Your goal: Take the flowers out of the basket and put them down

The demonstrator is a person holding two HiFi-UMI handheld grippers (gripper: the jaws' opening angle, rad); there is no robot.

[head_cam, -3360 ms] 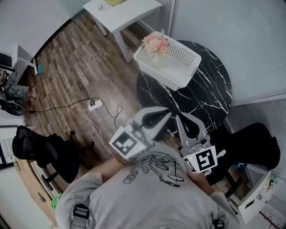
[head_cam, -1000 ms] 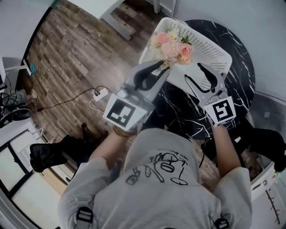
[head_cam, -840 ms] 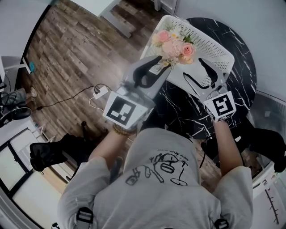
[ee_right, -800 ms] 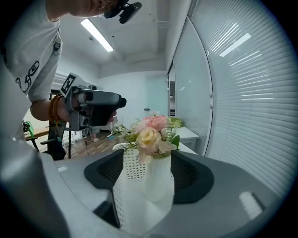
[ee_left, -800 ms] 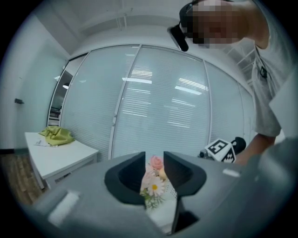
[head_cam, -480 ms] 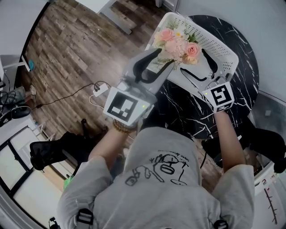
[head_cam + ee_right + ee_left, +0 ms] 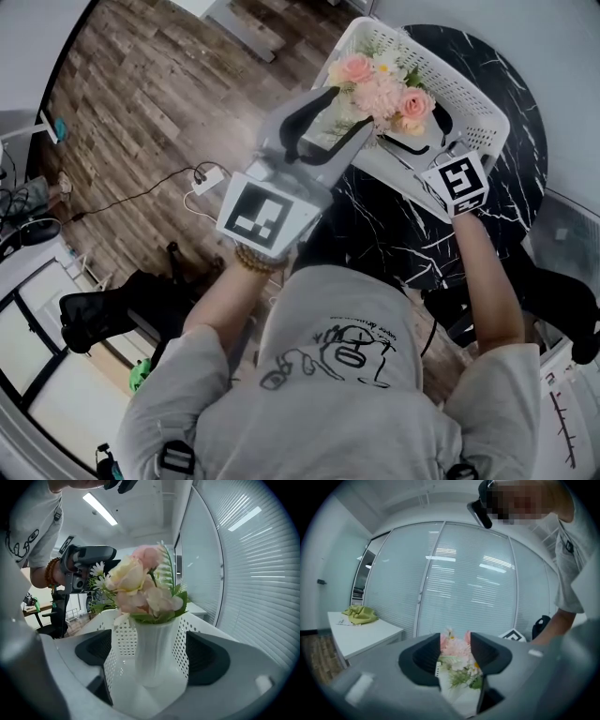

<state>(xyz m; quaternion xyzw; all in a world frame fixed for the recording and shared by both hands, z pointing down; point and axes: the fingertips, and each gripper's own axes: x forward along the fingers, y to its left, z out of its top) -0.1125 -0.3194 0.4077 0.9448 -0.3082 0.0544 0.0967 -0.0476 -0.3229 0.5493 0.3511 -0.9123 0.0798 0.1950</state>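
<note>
Here, flowers (image 7: 140, 590) upright in basket (image 7: 473, 84) between just-opened right tongs (image 7: 417, 131), untouched; left tongs (image 7: 337, 117) at eight o'clock, likewise just opened, empty, both reaching forward.

Vase (image 7: 154, 653) hidden beneath flowers (image 7: 389, 89) in head view; right tongs (image 7: 424, 133) tips partly behind them there.

Pink and cream flowers (image 7: 140, 590) stand upright in a white vase (image 7: 152, 639) inside the perforated basket (image 7: 473, 94), between the parted jaws of the right gripper (image 7: 150, 658)
</note>
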